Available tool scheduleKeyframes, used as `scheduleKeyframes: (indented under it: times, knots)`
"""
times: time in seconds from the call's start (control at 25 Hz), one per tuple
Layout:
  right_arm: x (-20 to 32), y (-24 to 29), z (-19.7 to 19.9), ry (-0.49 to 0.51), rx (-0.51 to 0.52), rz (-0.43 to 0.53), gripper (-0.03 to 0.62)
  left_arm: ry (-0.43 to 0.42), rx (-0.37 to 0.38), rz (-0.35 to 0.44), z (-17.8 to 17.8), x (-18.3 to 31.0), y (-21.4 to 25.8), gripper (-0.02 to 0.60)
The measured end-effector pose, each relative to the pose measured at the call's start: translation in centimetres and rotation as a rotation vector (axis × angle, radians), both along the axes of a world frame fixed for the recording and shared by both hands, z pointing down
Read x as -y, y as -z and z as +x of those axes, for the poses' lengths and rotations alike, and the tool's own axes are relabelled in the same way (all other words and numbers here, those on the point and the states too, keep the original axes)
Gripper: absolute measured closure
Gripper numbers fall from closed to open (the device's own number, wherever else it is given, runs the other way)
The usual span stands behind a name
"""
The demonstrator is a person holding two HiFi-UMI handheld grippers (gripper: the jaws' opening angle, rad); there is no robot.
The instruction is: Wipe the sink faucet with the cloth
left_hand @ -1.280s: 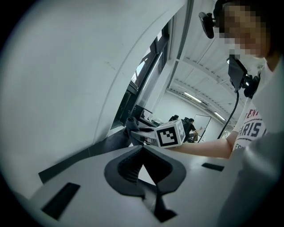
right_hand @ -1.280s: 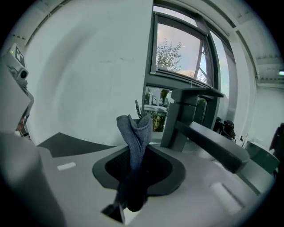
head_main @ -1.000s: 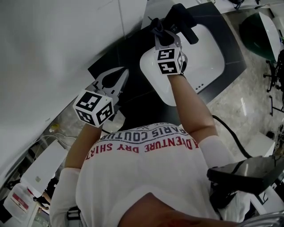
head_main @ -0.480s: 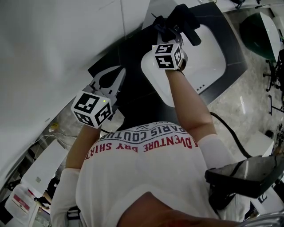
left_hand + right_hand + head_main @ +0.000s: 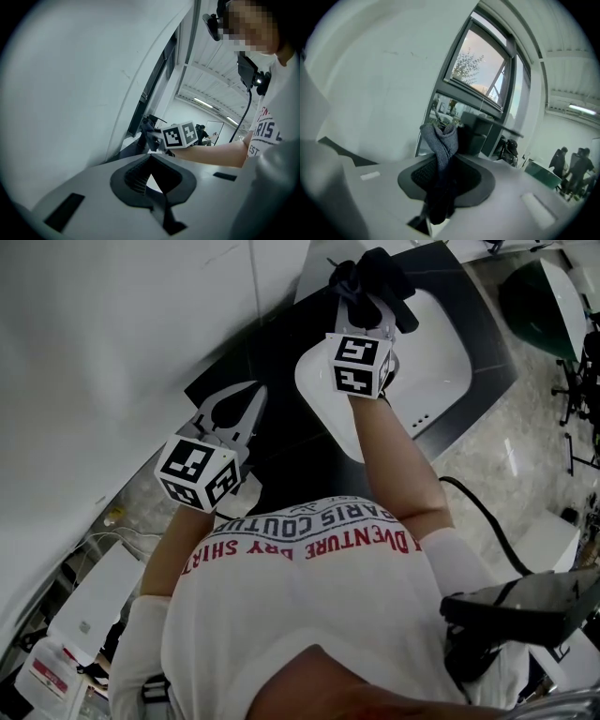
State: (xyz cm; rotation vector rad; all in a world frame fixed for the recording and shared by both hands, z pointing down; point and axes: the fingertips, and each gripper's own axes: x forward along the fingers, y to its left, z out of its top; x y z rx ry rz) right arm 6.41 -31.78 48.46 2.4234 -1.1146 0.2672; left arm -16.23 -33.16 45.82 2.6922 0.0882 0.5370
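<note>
I note the right gripper clamped on the cloth, raised to the faucet behind the sink for wiping, while the left gripper, jaws together and empty, hangs aside over the counter.

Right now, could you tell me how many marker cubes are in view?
2. One cube rides the left gripper over the dark counter; the other cube rides the right gripper above the white sink.
</note>
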Motion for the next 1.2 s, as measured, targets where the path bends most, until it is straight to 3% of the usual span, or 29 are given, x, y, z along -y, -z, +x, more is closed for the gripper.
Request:
scheduleKeyframes:
  times: [0.2, 0.4, 0.64, 1.2]
  knots:
    - [-0.6, 2.6, 0.5, -0.041, 0.015, 0.116, 0.517, -0.006, 0.0, 0.008, 0.0, -0.1, -0.3, 0.58]
    - [-0.6, 2.6, 0.4, -0.038, 0.024, 0.132, 0.517, -0.004, 0.006, 0.006, -0.1, -0.3, -0.6, 0.58]
    - [0.4, 3.5, -2.0, 0.035, 0.0, 0.193, 0.517, -0.008, 0.009, 0.003, -0.3, -0.6, -0.6, 0.58]
    - [-0.4, 3.1, 1.2, -0.08, 0.027, 0.232, 0.517, -0.043, 0.001, -0.008, -0.1, -1.6, -0.3, 0.58]
